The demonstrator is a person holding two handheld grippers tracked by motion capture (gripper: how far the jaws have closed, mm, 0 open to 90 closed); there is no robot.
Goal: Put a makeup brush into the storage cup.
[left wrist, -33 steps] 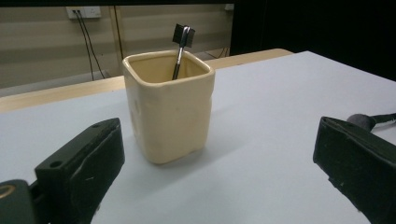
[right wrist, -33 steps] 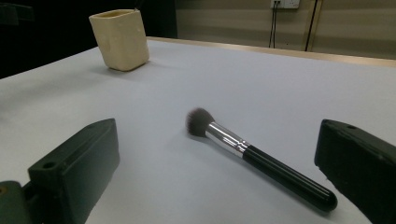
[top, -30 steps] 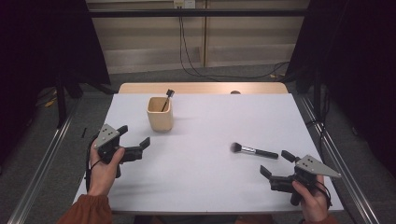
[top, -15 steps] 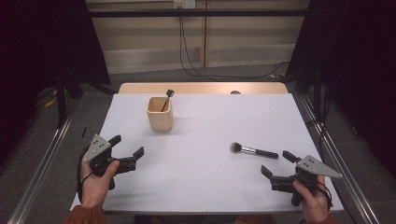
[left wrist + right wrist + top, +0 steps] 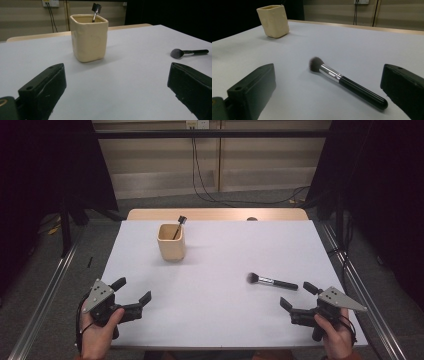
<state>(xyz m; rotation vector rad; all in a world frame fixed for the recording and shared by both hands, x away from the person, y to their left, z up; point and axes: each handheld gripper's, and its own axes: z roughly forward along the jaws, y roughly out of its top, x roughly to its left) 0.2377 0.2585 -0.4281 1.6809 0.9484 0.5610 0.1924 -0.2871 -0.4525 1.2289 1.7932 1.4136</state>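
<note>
1. Makeup brush (image 5: 271, 281) lay flat on the table (image 5: 225, 260), just ahead of your right gripper (image 5: 296, 299).
2. Your right gripper's jaws stood apart, empty.
3. Your left gripper (image 5: 132, 291) likewise gaped, well short of the cup (image 5: 171, 242).

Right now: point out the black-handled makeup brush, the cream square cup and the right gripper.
black-handled makeup brush (image 5: 348, 85): right gripper view, handle by the silver ferrule.
cream square cup (image 5: 89, 37): left gripper view, front wall.
right gripper (image 5: 296, 297): high view, between its open jaws.

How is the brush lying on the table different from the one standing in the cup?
The loose brush lies flat on the white table, whole length showing; the brush in the cup stands tilted in the cream cup, only its top visible. The loose one has a rounded fluffy head; the other's top looks flat and squarish. Both are dark.
</note>
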